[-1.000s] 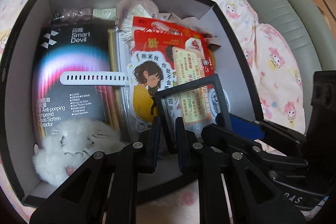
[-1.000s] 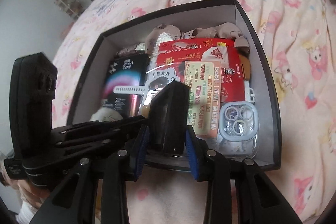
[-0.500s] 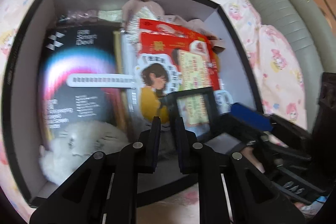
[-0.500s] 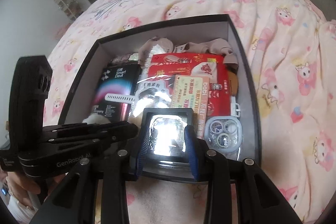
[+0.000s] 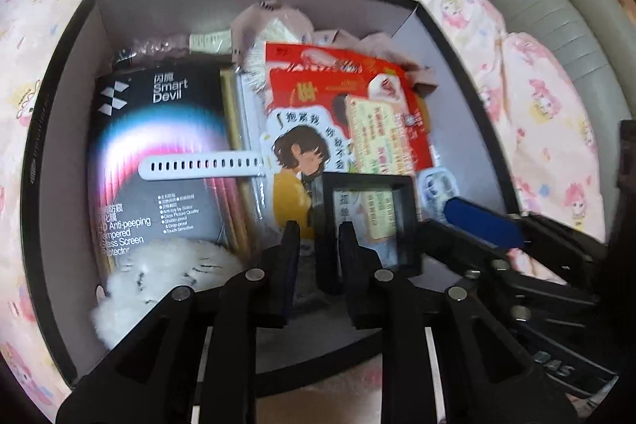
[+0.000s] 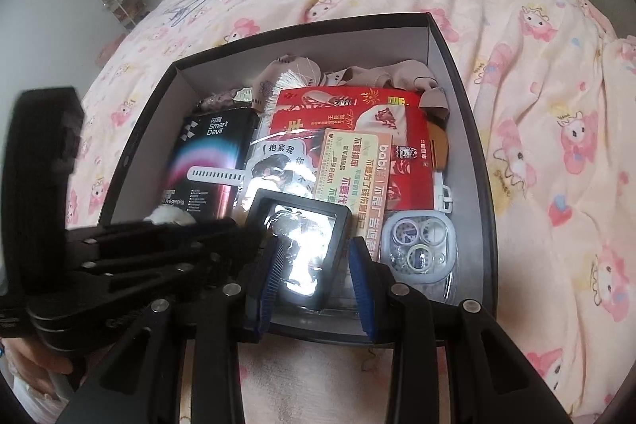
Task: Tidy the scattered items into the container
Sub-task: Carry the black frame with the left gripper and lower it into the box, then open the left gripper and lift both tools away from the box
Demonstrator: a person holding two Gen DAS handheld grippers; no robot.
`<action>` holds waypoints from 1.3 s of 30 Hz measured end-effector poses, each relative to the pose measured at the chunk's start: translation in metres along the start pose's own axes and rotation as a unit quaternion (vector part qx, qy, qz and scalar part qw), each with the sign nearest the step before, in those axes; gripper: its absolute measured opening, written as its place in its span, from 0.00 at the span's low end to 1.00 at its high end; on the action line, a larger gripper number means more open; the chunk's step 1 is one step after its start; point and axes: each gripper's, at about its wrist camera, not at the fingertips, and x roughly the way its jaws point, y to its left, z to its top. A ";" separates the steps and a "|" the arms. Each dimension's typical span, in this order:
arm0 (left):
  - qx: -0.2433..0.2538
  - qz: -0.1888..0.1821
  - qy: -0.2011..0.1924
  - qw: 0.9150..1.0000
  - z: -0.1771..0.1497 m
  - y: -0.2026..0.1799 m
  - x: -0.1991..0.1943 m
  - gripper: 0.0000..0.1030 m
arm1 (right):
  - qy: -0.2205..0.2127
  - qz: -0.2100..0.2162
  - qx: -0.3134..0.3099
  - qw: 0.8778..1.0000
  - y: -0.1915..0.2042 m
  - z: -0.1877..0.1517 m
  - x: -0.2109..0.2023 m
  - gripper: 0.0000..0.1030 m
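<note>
Black plastic frames the little display case [image 6: 306,249], and I have it clamped by its two side edges between the blue pads [image 6: 363,289] of my right gripper [image 6: 314,285], which hangs over the near wall of the box [image 6: 457,74]. The case sits tilted, its near end low by the rim and its far end raised over the packets, so its long axis runs near to far, in line with the fingers.

My left gripper [image 5: 316,265] comes in from the left with its jaws just opened a little; the case's left edge stands in the gap between them, but I judge the pads are no longer pressing on it, so the right hand alone carries it.

What matters next is what lies under the case: it hovers above the near middle of the box, with the phone case [image 6: 417,245] just to its right and the white plush [image 5: 159,273] to its left. Lowering straight down and letting go should lay it flat on the cartoon card [image 5: 298,161], I think
</note>
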 end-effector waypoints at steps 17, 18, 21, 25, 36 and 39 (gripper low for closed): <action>-0.034 -0.023 0.016 0.999 -0.010 0.026 -0.003 0.17 | 0.033 0.054 -0.018 0.998 0.010 0.012 0.023 0.28; -0.037 -0.029 0.016 0.999 -0.011 0.028 -0.004 0.17 | 0.034 0.056 -0.016 0.998 0.011 0.012 0.023 0.28; -0.029 -0.031 -0.001 0.999 -0.011 0.028 -0.010 0.18 | 0.034 0.046 -0.015 0.998 0.013 0.011 0.020 0.28; -0.015 -0.011 -0.038 0.999 -0.010 0.022 -0.025 0.37 | 0.011 0.001 -0.031 0.999 0.018 0.012 0.007 0.29; 0.004 0.081 -0.231 0.970 -0.003 0.012 -0.108 0.88 | -0.091 -0.104 -0.042 0.989 0.035 0.019 -0.043 0.66; 0.000 0.097 -0.260 0.961 -0.006 0.012 -0.128 0.94 | -0.117 -0.117 -0.044 0.985 0.042 0.016 -0.059 0.72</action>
